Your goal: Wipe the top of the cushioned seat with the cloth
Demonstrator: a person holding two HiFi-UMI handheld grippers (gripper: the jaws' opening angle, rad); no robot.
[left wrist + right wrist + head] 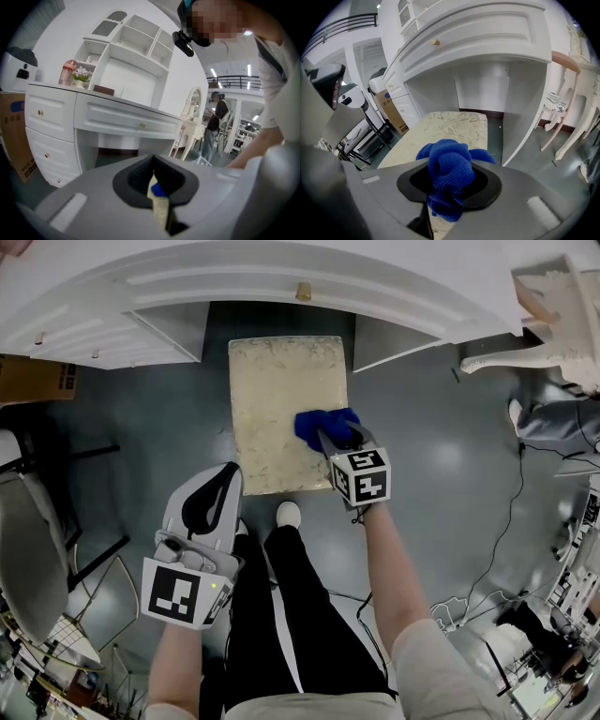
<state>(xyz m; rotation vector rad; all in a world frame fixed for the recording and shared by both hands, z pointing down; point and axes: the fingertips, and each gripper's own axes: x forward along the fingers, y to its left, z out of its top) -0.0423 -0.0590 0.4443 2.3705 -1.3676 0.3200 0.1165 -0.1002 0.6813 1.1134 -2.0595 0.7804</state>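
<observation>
The cushioned seat (272,381) stands on the floor with its far end under the white bench (281,277). The wipe looks under way rather than finished, though nothing on the cream top shows which parts are covered. The left tongs (223,482) hang closed and empty beside the near left corner. The right tongs (330,435) clamp the bunched blue cloth (319,425) at the top's right edge, so the far and left stretches probably still need wiping.
</observation>
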